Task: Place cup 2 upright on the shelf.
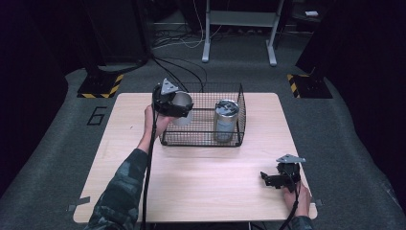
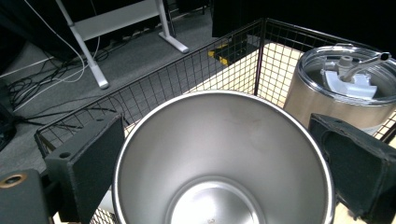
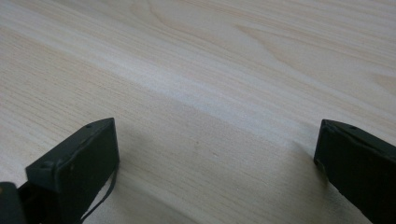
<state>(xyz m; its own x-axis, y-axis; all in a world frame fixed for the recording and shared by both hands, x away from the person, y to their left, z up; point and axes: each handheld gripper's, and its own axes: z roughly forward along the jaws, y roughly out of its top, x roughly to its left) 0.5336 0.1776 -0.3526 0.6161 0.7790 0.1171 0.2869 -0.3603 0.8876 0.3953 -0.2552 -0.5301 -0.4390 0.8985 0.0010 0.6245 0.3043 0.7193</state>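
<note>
The open, lidless stainless-steel cup (image 2: 224, 158) sits clamped in the left claw (image 1: 178, 106), raised at the black wire basket's (image 1: 239, 103) 9 o'clock end. A lidded steel tumbler (image 1: 225, 120) stands at its 3 o'clock end. The right claw (image 1: 274, 179) gapes wide, empty, on the pale wooden desk (image 1: 206, 182) at 5 o'clock.

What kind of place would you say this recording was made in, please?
Probably a lab or test workshop: a wooden table on grey carpet, hazard-striped stand bases, loose floor cables and a white desk frame behind.
</note>
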